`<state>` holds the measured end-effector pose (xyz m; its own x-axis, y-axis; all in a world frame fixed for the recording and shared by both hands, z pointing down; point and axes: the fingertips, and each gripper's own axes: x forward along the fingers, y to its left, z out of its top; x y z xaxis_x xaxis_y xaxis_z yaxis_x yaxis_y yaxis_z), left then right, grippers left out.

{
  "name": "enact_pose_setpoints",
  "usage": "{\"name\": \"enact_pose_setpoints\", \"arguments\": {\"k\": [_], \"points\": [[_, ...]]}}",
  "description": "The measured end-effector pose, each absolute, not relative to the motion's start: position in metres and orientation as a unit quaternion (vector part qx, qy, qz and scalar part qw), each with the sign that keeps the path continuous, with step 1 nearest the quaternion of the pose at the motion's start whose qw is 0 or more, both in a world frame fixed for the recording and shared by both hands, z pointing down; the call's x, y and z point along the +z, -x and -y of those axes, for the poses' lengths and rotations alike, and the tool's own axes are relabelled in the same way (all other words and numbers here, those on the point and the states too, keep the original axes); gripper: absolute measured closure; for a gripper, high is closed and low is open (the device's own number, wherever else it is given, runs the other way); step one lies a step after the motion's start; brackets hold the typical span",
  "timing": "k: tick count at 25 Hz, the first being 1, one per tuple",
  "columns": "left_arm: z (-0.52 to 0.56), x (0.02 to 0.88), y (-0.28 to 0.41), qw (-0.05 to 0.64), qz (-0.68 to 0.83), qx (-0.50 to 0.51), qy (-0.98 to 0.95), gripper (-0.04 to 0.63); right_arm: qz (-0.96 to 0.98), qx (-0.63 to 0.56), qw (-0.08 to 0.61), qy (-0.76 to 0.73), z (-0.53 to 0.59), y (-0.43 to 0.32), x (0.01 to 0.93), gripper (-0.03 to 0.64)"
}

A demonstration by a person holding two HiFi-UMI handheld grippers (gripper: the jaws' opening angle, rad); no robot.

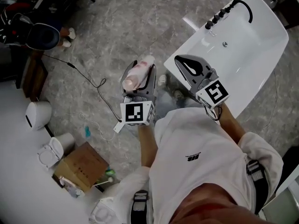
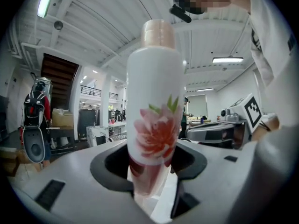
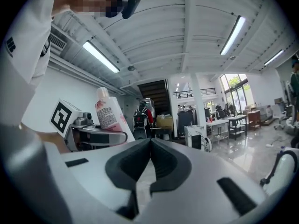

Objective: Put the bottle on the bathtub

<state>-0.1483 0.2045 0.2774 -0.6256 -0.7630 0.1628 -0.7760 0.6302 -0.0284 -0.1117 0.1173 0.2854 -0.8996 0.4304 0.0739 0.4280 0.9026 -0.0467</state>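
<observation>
Left hand-held gripper grasps a white, peach-capped bottle printed with a pink flower; right hand-held gripper is clenched near the bathtub.

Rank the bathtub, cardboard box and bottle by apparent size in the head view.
1. Bathtub, by far the largest.
2. Cardboard box.
3. Bottle, smallest, even though it is nearer the camera than the box on the floor.

The left tool holds the bottle over the floor, the right tool beside the bathtub.
</observation>
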Motion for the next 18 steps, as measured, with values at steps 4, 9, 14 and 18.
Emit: {"name": "enact_pose_setpoints", "arguments": {"k": [4,9,14,18], "points": [[-0.164,0.282,0.167,0.068,0.871,0.049,-0.484,0.364,0.986,0.019,0.043,0.161,-0.081,0.121,0.288,0.621],[-0.126,0.293,0.192,0.069,0.832,0.054,-0.548,0.364,0.994,0.024,0.053,0.088,-0.051,0.137,0.300,0.621],[-0.079,0.308,0.222,0.081,0.787,0.060,-0.609,0.364,0.997,0.036,0.063,0.014,-0.013,0.157,0.306,0.621],[-0.044,0.321,0.239,0.088,0.749,0.064,-0.653,0.364,0.996,0.042,0.073,-0.040,0.014,0.168,0.318,0.621]]}}
